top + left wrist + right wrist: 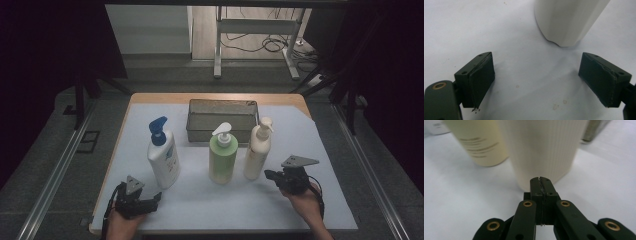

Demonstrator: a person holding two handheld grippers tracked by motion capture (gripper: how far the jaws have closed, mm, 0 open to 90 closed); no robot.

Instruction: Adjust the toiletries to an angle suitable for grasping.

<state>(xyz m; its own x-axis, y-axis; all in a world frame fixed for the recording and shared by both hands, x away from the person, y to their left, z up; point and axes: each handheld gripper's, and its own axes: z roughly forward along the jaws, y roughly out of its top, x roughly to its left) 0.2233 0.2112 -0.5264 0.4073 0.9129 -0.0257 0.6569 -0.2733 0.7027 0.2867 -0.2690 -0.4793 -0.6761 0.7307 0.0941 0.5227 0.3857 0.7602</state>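
On the white-covered desk, lower right of frame, the closed, empty right tool points left at the upright cream bottle just beside it; the left tool gapes empty.

Green pump bottle upright mid-bench, grey metal tray behind the bottles near the far edge, white sheet over the wooden bench, white frame legs and cables on the floor beyond.

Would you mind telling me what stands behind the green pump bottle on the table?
A grey metal bin stands directly behind the green pump bottle. The bottle's pump head covers part of the bin's front wall, and the bin's floor looks bare where it shows.
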